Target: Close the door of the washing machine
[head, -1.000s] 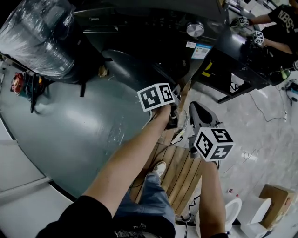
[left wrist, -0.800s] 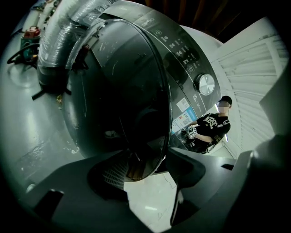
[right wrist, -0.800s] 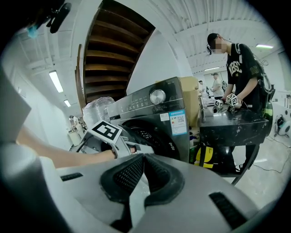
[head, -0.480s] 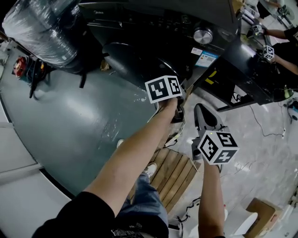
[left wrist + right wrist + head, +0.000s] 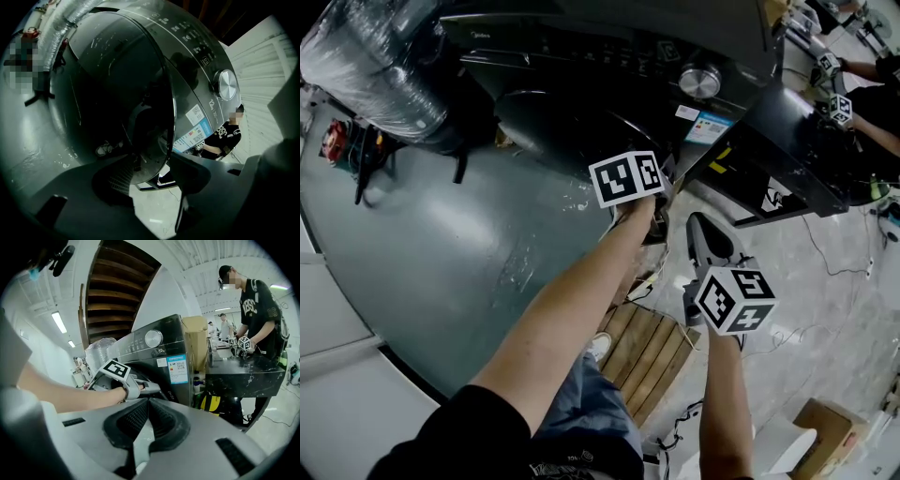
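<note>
One ajar door (image 5: 140, 93), rim edge-on inside the spread left claw (image 5: 154, 168), right claw (image 5: 147, 401) pressed together, empty.

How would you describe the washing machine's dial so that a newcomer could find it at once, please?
Start at the dark washing machine and follow its control panel to the right end. The dial sits there, just above a blue-and-white label; it is the only shiny silver disc on the dark front.
</note>
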A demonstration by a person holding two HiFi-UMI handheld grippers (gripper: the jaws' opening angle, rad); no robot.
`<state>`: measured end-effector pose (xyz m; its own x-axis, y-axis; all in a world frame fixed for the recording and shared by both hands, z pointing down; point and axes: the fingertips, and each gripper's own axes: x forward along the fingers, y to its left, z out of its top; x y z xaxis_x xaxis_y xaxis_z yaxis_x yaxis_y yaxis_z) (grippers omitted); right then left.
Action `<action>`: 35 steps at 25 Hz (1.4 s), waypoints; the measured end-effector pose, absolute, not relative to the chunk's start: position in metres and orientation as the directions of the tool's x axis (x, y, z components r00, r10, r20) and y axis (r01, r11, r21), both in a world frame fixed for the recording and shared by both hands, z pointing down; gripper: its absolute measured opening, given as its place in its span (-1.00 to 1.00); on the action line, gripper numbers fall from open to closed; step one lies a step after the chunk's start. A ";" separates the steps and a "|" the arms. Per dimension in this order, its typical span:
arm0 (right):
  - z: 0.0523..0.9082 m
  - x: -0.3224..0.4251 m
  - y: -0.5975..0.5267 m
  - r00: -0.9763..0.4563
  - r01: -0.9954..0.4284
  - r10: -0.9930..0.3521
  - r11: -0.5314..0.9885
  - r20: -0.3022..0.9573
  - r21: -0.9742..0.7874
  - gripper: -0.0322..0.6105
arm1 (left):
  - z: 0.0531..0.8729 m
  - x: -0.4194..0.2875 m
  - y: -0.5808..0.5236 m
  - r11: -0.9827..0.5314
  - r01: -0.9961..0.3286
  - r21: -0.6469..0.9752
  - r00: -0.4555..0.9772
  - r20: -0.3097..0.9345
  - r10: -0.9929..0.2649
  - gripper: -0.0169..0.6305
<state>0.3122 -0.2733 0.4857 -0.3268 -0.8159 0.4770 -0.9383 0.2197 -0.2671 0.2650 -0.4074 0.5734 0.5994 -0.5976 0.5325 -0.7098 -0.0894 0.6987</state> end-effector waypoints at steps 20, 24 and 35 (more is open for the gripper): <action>0.490 0.327 -0.302 -0.312 -0.943 -0.816 0.205 0.487 -0.261 -0.83 | 0.579 0.277 -0.427 -0.054 -0.688 0.723 0.605 0.532 -0.593 -0.15; 0.491 0.334 -0.303 -0.303 -0.946 -0.816 0.192 0.492 -0.262 -0.83 | 0.579 0.281 -0.433 -0.040 -0.671 0.740 0.624 0.535 -0.570 -0.15; 0.479 0.331 -0.299 -0.304 -0.945 -0.817 0.196 0.489 -0.260 -0.83 | 0.570 0.281 -0.425 -0.102 -0.691 0.716 0.639 0.539 -0.549 -0.37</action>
<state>0.3315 -0.2991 0.4794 -0.3045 -0.8174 0.4891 -0.9453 0.1963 -0.2603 0.2809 -0.4245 0.5702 0.6393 -0.5488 0.5387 -0.6910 -0.1025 0.7156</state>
